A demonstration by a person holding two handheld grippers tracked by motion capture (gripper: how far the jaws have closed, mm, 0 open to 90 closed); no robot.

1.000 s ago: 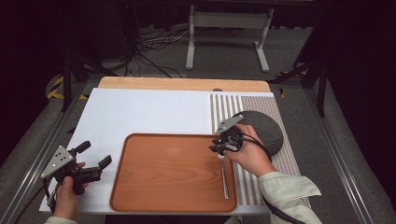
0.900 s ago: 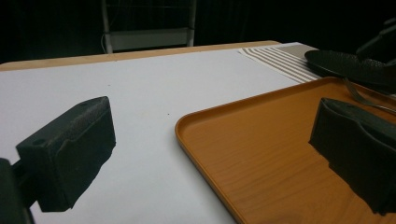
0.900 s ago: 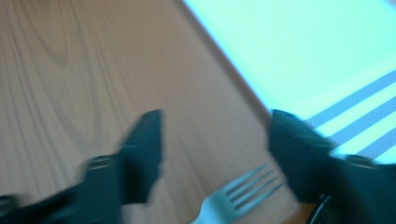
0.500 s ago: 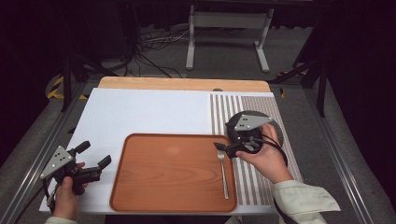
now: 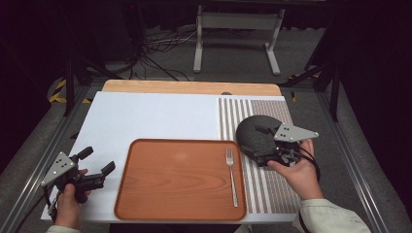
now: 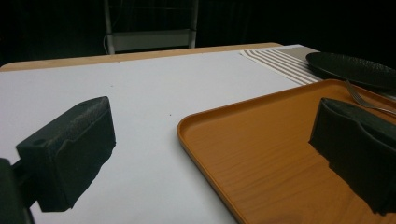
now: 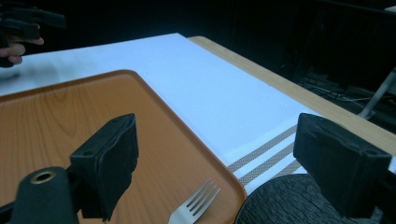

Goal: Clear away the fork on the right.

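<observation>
A silver fork lies lengthwise on the right side of the orange wooden tray, tines toward the far edge. A black round plate rests on the striped mat just right of the tray. My right gripper hovers over the plate's near part, open and holding nothing. In the right gripper view its wide-apart jaws frame the fork's tines, the plate's rim and the tray's corner. My left gripper is held open left of the tray, its jaws straddling the tray's edge in the left gripper view.
A white mat covers the table, with a striped section at the right and a wooden strip along the far edge. A metal stand and cables sit on the floor beyond. The table's left rail runs beside my left hand.
My right gripper has let go of the fork, which now lies on the tray, and has drawn back to the right over the black plate. The left gripper has barely moved.
</observation>
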